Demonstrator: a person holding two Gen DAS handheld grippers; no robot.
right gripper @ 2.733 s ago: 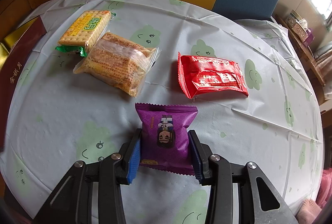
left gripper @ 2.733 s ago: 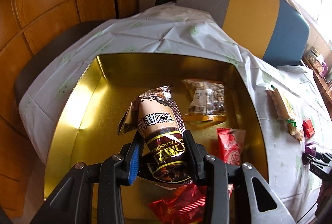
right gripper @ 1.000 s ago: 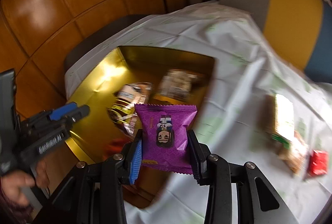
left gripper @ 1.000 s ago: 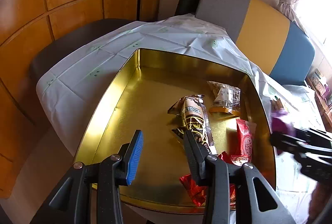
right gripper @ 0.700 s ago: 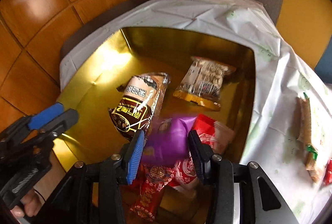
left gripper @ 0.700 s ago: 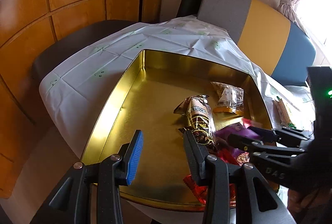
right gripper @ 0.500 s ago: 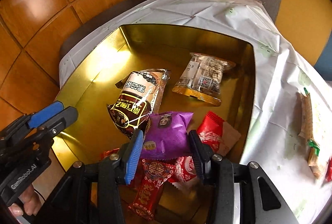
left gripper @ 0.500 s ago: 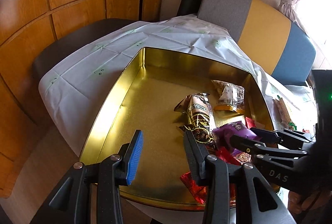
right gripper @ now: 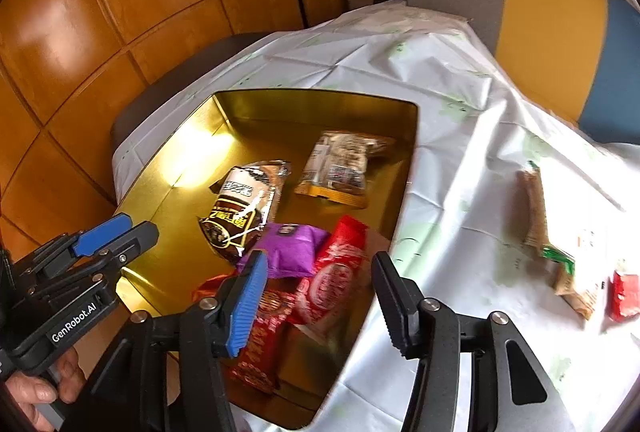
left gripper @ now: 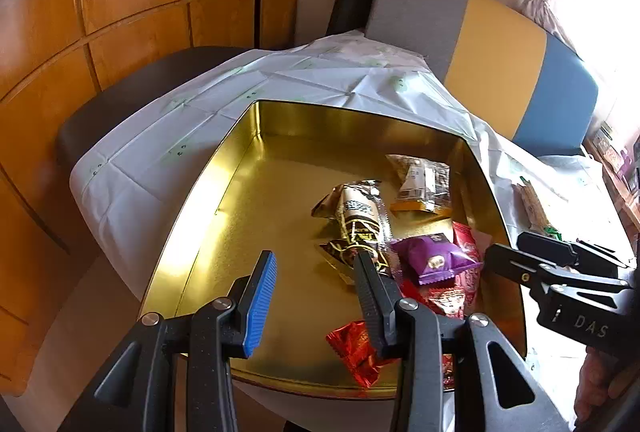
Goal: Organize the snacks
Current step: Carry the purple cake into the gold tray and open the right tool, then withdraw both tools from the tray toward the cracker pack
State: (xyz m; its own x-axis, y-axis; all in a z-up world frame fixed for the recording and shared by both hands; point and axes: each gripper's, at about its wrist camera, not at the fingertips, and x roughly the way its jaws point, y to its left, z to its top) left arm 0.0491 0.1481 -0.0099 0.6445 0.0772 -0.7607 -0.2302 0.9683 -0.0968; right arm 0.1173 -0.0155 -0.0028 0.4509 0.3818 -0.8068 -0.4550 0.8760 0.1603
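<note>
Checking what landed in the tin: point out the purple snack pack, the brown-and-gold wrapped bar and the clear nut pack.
purple snack pack (left gripper: 434, 260), left wrist view, middle of its front face.
brown-and-gold wrapped bar (right gripper: 240, 210), right wrist view, on the printed label.
clear nut pack (left gripper: 422, 182), left wrist view, centre of the clear wrapper.

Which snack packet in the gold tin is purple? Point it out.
The purple foil packet, lying in the gold tin between the brown-and-black wrapped cake and the red packets; no other packet is purple.
</note>
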